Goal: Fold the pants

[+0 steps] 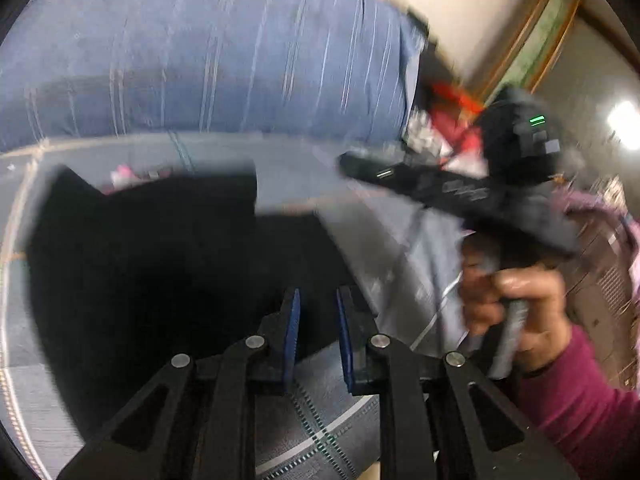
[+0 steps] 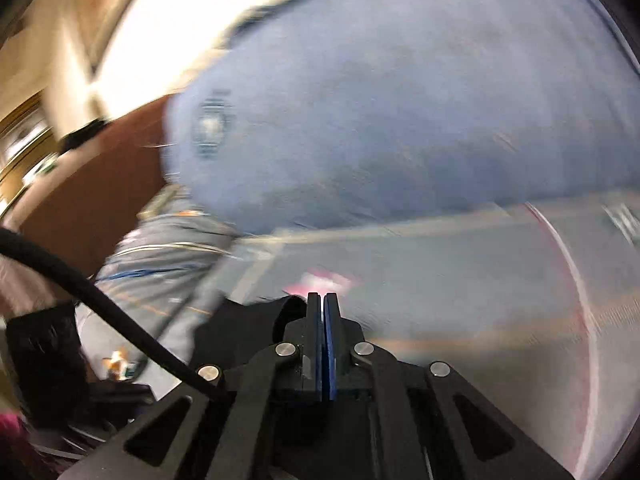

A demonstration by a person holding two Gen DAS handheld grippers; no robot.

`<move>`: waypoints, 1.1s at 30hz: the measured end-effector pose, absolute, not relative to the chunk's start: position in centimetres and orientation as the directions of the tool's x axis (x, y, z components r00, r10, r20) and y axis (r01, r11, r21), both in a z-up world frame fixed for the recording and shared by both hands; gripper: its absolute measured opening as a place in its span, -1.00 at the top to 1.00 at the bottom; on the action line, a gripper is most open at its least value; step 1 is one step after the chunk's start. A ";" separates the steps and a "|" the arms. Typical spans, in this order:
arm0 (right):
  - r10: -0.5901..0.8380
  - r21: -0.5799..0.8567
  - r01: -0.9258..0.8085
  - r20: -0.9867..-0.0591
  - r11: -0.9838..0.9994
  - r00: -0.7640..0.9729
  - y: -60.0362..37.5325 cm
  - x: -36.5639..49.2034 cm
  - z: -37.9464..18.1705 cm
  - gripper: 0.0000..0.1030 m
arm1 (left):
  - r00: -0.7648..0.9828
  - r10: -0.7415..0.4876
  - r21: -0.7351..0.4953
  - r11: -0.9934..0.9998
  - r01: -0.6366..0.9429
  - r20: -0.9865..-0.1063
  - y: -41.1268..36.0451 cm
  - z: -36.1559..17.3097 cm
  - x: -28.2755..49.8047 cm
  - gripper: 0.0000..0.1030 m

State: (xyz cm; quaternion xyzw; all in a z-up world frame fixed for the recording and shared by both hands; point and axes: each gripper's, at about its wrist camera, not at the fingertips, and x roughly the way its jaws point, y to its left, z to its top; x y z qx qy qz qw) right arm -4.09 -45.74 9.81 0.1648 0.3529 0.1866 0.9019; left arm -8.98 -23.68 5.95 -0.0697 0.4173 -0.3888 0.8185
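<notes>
Black pants (image 1: 160,264) lie spread on the grey bed cover (image 1: 24,380) in the left wrist view, blurred by motion. My left gripper (image 1: 318,300) is open and empty just above their near edge. My right gripper (image 2: 323,300) has its blue pads pressed together; a fold of black cloth (image 2: 256,316) lies right beside its left finger, and I cannot tell whether it is pinched. The right gripper's body (image 1: 460,184) also shows in the left wrist view, held by a hand (image 1: 516,304) at the right.
A large blue striped pillow or bolster (image 1: 208,60) lies behind the pants, also in the right wrist view (image 2: 400,112). Grey striped cloth (image 1: 420,272) sits at the right. Red and pink clutter (image 1: 452,120) is beyond it. A brown headboard (image 2: 88,184) stands left.
</notes>
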 end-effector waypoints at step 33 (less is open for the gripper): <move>0.455 0.449 -0.205 -0.570 0.870 0.683 -43.3 -10.1 7.9 0.74 | 0.568 -0.507 -0.254 0.848 0.466 -0.648 -15.5 9.6 -5.5 -0.45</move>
